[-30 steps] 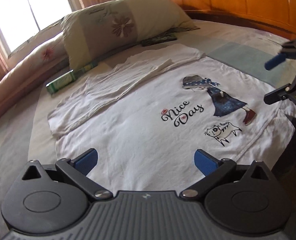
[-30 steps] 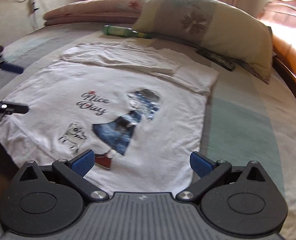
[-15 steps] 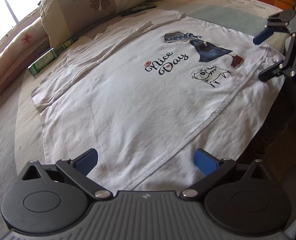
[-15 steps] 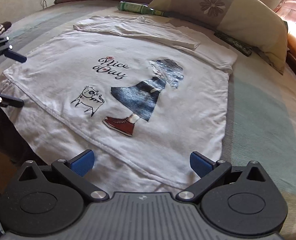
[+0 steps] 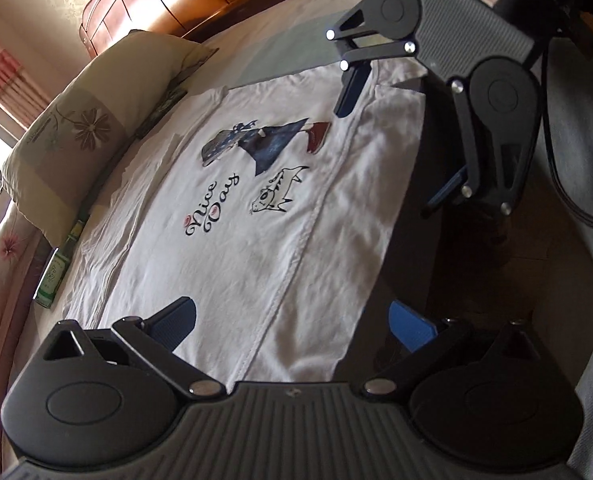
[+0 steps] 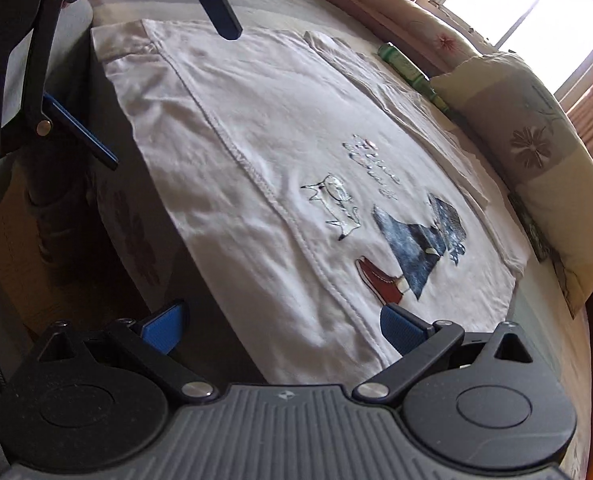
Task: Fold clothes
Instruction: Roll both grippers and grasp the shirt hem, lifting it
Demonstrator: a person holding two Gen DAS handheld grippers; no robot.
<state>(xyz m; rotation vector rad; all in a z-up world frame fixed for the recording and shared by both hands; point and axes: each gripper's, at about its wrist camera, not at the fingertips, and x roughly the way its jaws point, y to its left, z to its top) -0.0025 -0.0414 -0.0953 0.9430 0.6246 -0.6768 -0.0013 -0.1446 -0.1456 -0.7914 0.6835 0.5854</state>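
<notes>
A white shirt (image 5: 232,240) lies flat on the bed (image 5: 292,52), its near hem draped over the bed edge, where the left gripper (image 5: 292,324) and right gripper (image 6: 280,320) both gape wide, straddling that hem, holding nothing.

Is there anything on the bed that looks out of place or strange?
Yes. A green bottle lies on its side beside the pillow, near the white T-shirt. The shirt's bottom hem hangs over the bed's edge.

White T-shirt (image 6: 256,152) flat on bed (image 6: 552,344), right gripper (image 6: 284,322) open at hem
</notes>
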